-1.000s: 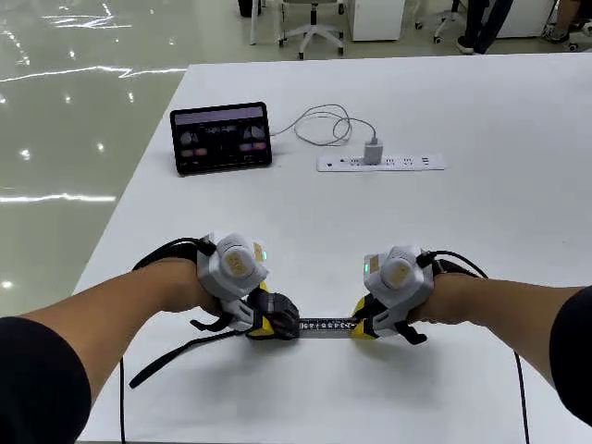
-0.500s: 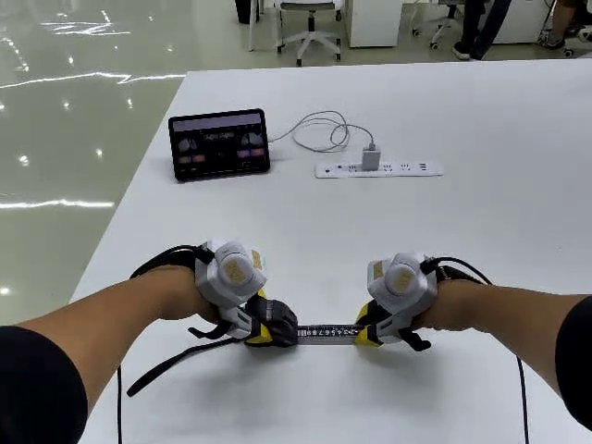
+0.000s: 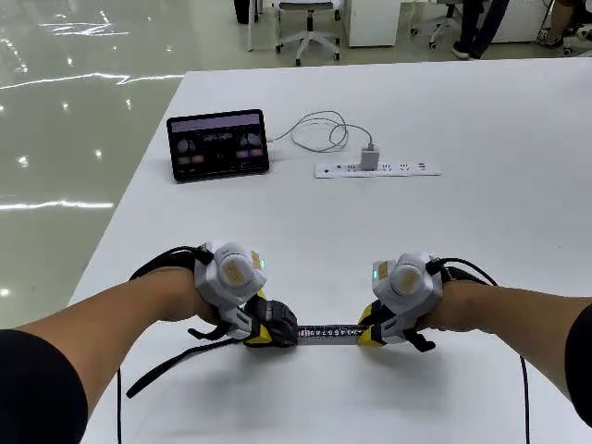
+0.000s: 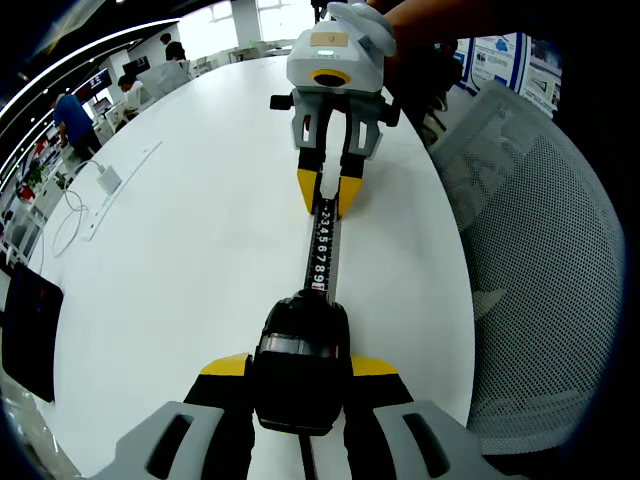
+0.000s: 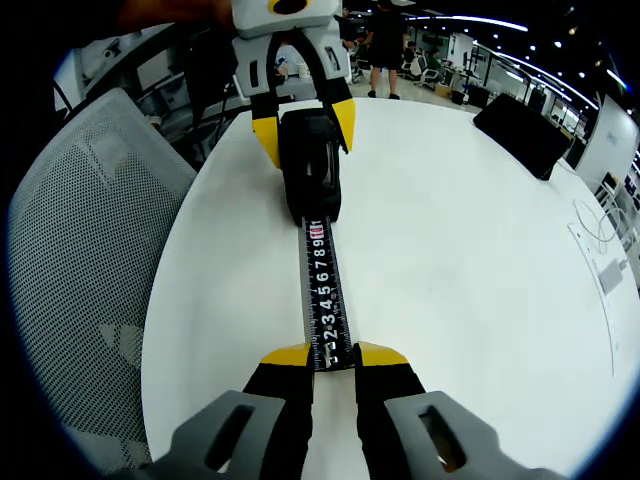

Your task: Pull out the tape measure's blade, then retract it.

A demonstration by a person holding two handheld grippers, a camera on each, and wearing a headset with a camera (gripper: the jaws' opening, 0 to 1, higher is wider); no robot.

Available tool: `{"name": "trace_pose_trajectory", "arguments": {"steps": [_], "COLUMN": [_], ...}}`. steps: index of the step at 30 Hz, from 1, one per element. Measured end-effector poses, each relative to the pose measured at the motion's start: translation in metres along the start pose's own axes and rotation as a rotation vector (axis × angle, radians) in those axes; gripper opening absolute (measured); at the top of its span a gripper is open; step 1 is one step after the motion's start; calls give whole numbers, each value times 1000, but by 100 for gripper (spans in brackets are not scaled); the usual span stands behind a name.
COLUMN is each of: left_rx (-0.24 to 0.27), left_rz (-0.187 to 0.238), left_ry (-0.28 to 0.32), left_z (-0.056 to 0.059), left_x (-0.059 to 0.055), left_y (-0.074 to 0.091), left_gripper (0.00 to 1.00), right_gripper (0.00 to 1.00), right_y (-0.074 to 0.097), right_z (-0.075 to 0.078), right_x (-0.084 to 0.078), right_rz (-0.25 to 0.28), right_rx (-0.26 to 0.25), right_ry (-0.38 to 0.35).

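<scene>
A black tape measure case (image 3: pixel 277 325) (image 4: pixel 300 360) (image 5: pixel 309 160) rests on the white table near its front edge, with my left gripper (image 3: pixel 260 326) (image 4: pixel 300 366) shut on it. Its grey numbered blade (image 3: pixel 328 331) (image 4: pixel 321 250) (image 5: pixel 323 300) is drawn out a short way, about ten marks. My right gripper (image 3: pixel 367 332) (image 5: pixel 327 357) is shut on the blade's end, its yellow fingertips (image 4: pixel 307 188) pinching the tip. The two grippers face each other along the blade.
A tablet (image 3: pixel 218 143) stands at the back left of the white table (image 3: pixel 481 222). A power strip (image 3: pixel 377 169) with a white charger and cable lies behind. A mesh chair (image 4: pixel 530 280) is beside the table's edge. People stand in the room beyond.
The right gripper has moved slightly to the right with the blade's end, so a little more blade shows. The left gripper holds the case in place. The head camera shifted a bit.
</scene>
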State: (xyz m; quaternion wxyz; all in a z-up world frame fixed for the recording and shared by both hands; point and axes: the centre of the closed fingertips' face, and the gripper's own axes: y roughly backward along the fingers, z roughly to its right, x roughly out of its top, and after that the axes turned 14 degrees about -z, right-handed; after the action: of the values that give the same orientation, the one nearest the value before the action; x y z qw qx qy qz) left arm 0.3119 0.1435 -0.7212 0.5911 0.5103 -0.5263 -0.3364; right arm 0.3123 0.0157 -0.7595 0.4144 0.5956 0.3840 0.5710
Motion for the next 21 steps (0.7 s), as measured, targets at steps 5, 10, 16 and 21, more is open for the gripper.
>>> {"name": "trace_pose_trajectory", "arguments": {"steps": [5,10,16,21], "left_rx": [2,3,5,5], "left_rz": [0,-1,0,0], "left_ry": [0,1,4,3], "left_z": [0,0,0,0], "left_x": [0,0,1,1], "left_y": [0,0,0,0], "left_gripper": [30,30,30,30], "right_gripper": [11,11,11,11], "right_y": [2,4,5,6], "right_z": [0,1,2,1], "right_x": [-3,-9,-14,-16], "right_rz": [-2,-2,-2,-2], "right_rx": [-3,-4,-5,-6], "right_ry": [5,-3,-12,-16]}}
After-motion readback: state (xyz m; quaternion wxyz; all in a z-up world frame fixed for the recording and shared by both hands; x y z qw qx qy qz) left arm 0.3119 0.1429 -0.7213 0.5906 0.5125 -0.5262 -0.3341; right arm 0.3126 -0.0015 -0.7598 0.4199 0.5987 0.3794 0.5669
